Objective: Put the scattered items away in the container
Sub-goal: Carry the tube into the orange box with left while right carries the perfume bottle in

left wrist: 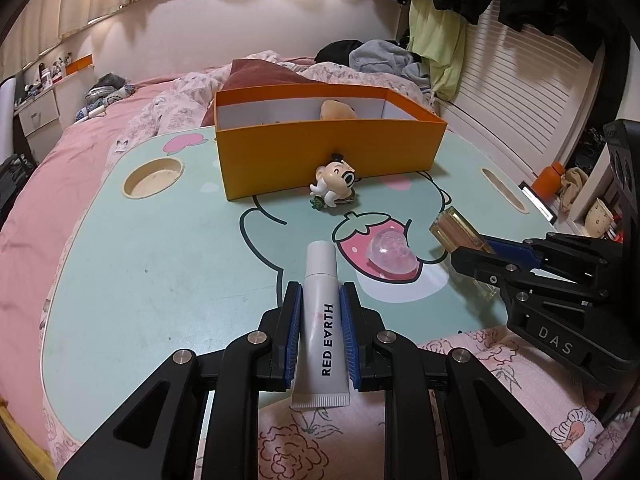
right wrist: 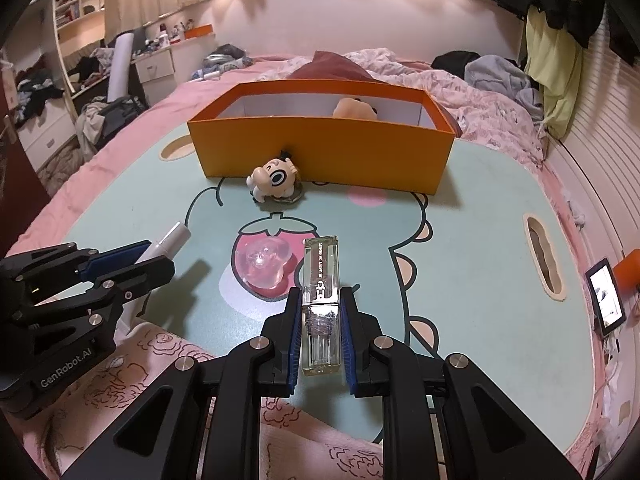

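My left gripper [left wrist: 320,292] is shut on a white "RED EARTH" tube [left wrist: 322,320], held near the front edge of the green lap table [left wrist: 160,260]. My right gripper [right wrist: 320,296] is shut on a clear rectangular glass bottle [right wrist: 321,292]. The bottle also shows in the left wrist view [left wrist: 456,232], and the tube in the right wrist view [right wrist: 172,242]. An orange box [left wrist: 328,152] stands at the table's far side with a plush toy [left wrist: 338,109] inside. A small cartoon figurine [left wrist: 334,184] lies against the box's front wall. A clear pink heart-shaped object [left wrist: 390,251] lies on the strawberry print.
The table sits on a bed with a pink floral duvet [left wrist: 80,152]. It has a round cup recess [left wrist: 153,177] at the left and a slot [left wrist: 504,189] at the right. Clothes [left wrist: 384,56] lie piled behind the box. A phone [right wrist: 606,296] stands at the right.
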A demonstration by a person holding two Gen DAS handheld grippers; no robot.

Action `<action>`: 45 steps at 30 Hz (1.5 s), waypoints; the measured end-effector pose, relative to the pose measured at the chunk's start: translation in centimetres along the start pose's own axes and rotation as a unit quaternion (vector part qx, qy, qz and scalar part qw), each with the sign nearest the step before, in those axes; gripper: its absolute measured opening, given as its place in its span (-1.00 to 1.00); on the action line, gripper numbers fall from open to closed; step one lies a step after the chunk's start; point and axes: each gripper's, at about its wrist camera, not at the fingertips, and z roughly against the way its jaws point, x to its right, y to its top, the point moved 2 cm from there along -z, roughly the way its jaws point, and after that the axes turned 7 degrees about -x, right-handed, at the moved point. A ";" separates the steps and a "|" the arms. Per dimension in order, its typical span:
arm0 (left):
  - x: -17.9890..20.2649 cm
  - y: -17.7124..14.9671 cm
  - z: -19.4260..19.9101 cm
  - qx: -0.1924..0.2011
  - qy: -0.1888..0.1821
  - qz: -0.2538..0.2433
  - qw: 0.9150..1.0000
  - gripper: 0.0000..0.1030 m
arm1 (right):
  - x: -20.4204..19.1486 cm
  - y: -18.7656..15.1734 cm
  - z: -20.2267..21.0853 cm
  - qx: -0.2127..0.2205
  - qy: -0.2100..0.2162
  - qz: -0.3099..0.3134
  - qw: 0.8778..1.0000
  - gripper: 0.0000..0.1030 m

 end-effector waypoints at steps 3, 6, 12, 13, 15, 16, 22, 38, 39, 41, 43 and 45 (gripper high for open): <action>-0.2 0.5 0.0 -0.001 -0.002 0.001 1.000 -0.60 | 0.1 0.4 0.1 -0.001 0.004 -0.001 1.000 -0.68; -0.4 1.5 0.0 -0.002 -0.012 0.002 1.000 -0.60 | 0.3 1.0 0.2 0.002 0.005 -0.003 1.000 -0.68; -0.6 5.0 0.3 0.003 -0.010 -0.005 1.000 -0.60 | 1.2 3.3 0.2 0.015 0.008 -0.024 1.000 -0.68; -0.6 5.7 0.4 0.004 -0.012 -0.007 1.000 -0.60 | 1.4 3.9 0.1 0.016 0.009 -0.027 0.999 -0.68; -1.0 7.3 0.4 0.004 -0.024 -0.005 1.000 -0.60 | 1.8 5.0 0.1 0.021 0.007 -0.029 0.999 -0.68; -1.3 8.0 0.4 0.002 -0.029 -0.003 1.000 -0.60 | 2.0 5.7 0.1 0.026 0.006 -0.029 0.999 -0.68; -2.0 12.9 -0.8 -0.004 -0.015 0.004 1.000 -0.60 | 3.1 10.3 0.0 0.043 -0.004 -0.026 0.999 -0.68; -2.6 19.2 -9.8 -0.074 -0.015 0.047 0.996 -0.60 | 6.6 18.1 -6.9 -0.017 0.019 -0.050 0.998 -0.68; -2.8 19.3 -10.0 -0.075 -0.015 0.051 0.996 -0.60 | 6.7 18.2 -7.3 -0.021 0.025 -0.054 0.998 -0.67; -3.2 19.5 -9.9 -0.065 -0.014 0.061 0.996 -0.54 | 6.6 18.4 -7.6 -0.017 0.026 -0.054 0.998 -0.67; -3.6 19.6 -9.6 -0.054 -0.014 0.067 0.996 -0.44 | 6.8 18.7 -7.5 -0.004 0.016 -0.052 0.999 -0.63; -3.8 19.5 -8.9 -0.050 -0.014 0.068 0.996 -0.44 | 6.9 18.8 -7.1 0.002 0.014 -0.050 0.999 -0.60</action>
